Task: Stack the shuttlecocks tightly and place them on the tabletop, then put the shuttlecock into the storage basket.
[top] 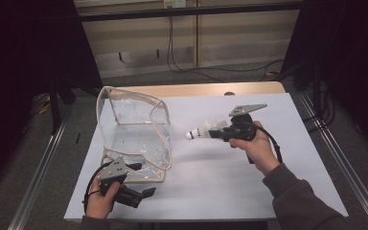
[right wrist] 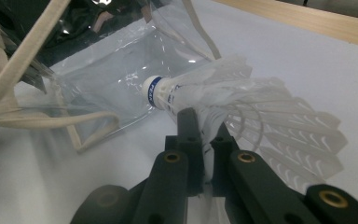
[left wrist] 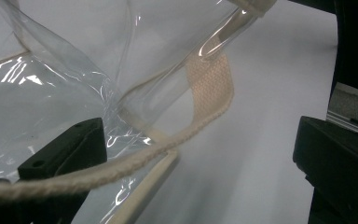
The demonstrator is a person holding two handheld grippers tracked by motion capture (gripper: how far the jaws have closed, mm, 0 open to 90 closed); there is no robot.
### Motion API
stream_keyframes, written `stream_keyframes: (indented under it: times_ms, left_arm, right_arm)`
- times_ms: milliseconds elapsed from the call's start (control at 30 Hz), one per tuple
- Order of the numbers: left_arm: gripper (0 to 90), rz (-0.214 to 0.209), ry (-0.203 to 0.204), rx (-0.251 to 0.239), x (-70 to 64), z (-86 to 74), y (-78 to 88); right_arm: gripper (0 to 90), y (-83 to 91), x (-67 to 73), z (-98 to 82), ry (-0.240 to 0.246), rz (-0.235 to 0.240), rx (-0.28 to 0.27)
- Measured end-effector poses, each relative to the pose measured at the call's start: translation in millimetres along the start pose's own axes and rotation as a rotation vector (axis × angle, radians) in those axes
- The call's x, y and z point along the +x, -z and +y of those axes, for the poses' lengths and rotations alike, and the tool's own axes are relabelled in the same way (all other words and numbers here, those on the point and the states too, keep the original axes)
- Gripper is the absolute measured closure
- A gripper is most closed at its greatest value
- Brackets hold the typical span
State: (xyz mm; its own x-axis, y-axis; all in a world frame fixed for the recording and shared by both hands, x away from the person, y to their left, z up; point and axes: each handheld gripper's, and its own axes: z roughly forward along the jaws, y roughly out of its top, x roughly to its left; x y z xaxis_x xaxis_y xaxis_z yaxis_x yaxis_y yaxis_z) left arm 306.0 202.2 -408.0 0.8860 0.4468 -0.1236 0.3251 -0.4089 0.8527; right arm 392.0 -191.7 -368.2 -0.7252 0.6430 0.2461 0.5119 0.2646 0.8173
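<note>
While your right hand holds its tool (top: pixel 220 132) above the white surface (top: pixel 211 182), the jaws stand pinched nearly together on a white shuttlecock (top: pixel 202 131); in the right gripper view they clamp the feather skirt of that shuttlecock (right wrist: pixel 223 100) just behind its cork, and the cork, ringed with a blue band, points away from you toward the clear plastic bag (right wrist: pixel 107 74); the feathers fan out to the right of the jaws in that view; seen from the high view, the shuttlecock hangs clear of the surface, cork aimed left, near the bag (top: pixel 134 134) but apart from its open mouth; the bag sits upright on the left half of the surface, its walls transparent and creased, edged with a cream trim and carrying a cream webbing strap (left wrist: pixel 212 84); your left tool (top: pixel 141 194) rests low at the near left corner of the surface, just beside the bag's front edge; in the left gripper view its jaws stand wide apart, one black jaw at the lower left against the bag's plastic and the other at the far right; a cream cord (left wrist: pixel 135 163) from the bag runs across the left jaw and into the gap between them, and no pad presses on it; your left hand (top: pixel 98 201) grips the tool body from below.
</note>
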Motion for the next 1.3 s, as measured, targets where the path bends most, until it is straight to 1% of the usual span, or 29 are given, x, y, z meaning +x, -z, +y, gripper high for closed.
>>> stream_keyframes:
  times_ms: [100, 167, 233, 600, 733, 933, 1033, 1200, 1300]
  left_arm:
    - [2.7, -0.001, 0.0, 0.001, -0.1, -0.2, 0.4]
    - [2.7, -0.004, 0.006, -0.006, -0.1, -0.8, 0.2]
    - [2.7, -0.002, 0.0, 0.001, -0.2, -0.6, 0.7]
    - [2.7, 0.0, 0.005, -0.002, 0.9, 0.4, -1.1]
    - [2.5, 0.001, 0.003, 0.0, 1.7, 0.9, -1.9]
    - [2.2, 0.002, 0.003, 0.004, 2.0, 1.3, -2.2]
    - [2.2, 0.0, 0.004, 0.003, 1.9, 1.0, -2.2]
    - [2.2, 0.001, 0.007, 0.001, 1.7, 1.0, -2.1]
    - [2.1, 0.004, 0.005, 0.001, 1.6, 1.1, -2.7]
  right_arm:
    - [88.6, 1.6, 1.8, 4.7, 0.007, 0.002, -0.003]
    - [88.6, 2.3, 2.9, 7.7, 0.013, 0.002, -0.006]
    - [88.6, 2.6, 3.9, 10.8, 0.015, 0.005, -0.004]
    - [88.6, 7.1, 9.6, 24.9, 0.032, 0.0, -0.006]
    - [88.6, 9.3, 11.2, 28.7, 0.041, 0.006, -0.008]
    - [88.6, 10.4, 14.0, 31.7, 0.043, 0.008, -0.001]
    - [88.6, 12.1, 14.7, 36.1, 0.047, 0.012, -0.008]
    - [88.6, 12.3, 17.2, 43.3, 0.061, 0.004, 0.0]
    - [88.6, 12.7, 17.9, 46.3, 0.059, 0.004, -0.002]
